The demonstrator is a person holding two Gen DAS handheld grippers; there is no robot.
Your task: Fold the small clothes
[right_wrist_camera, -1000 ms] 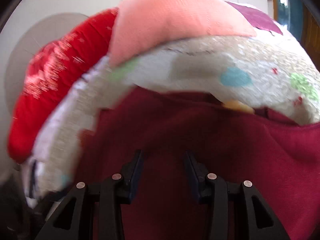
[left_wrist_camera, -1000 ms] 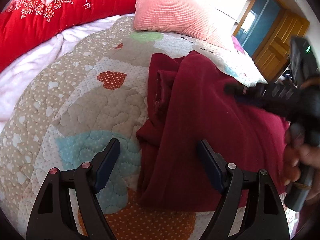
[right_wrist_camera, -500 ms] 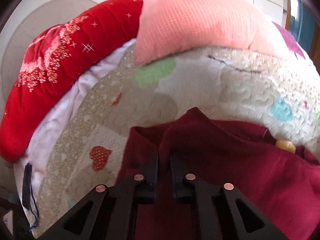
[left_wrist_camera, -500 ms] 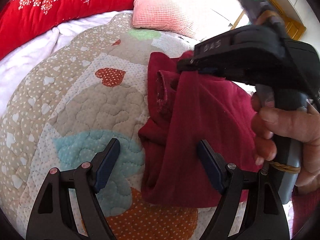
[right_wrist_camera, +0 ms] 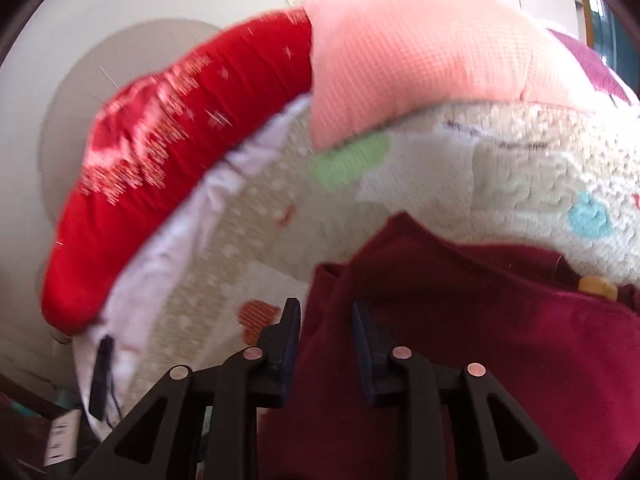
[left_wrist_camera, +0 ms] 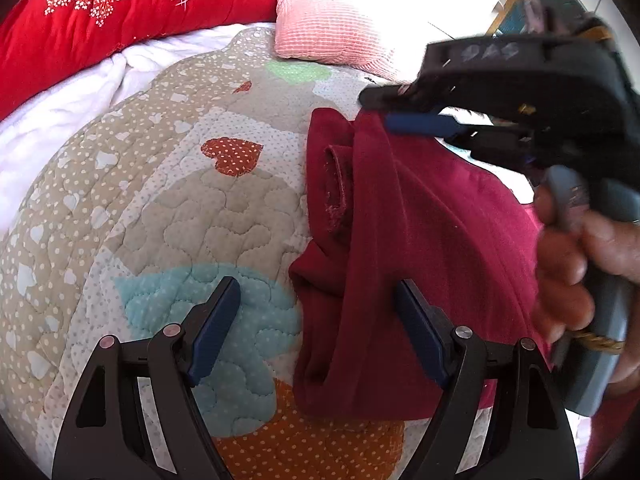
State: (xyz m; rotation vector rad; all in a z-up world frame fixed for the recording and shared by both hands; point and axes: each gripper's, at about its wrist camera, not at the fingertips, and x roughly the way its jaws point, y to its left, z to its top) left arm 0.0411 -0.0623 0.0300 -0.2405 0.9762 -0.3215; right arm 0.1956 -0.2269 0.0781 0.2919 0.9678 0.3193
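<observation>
Right gripper (right_wrist_camera: pixel 326 320) fingers opening astride dark red knit garment (left_wrist_camera: pixel 420 240) edge; left gripper (left_wrist_camera: pixel 318 324) fingers open over patchwork quilt (left_wrist_camera: pixel 180 200).

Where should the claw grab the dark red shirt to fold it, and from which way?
Probably the shirt's long folded edge that runs down its left side in the left view. The cloth is doubled there and humps up off the quilt, so there is something to pinch. Come in from the bare quilt beside it, where the open left claw already straddles that edge.
</observation>
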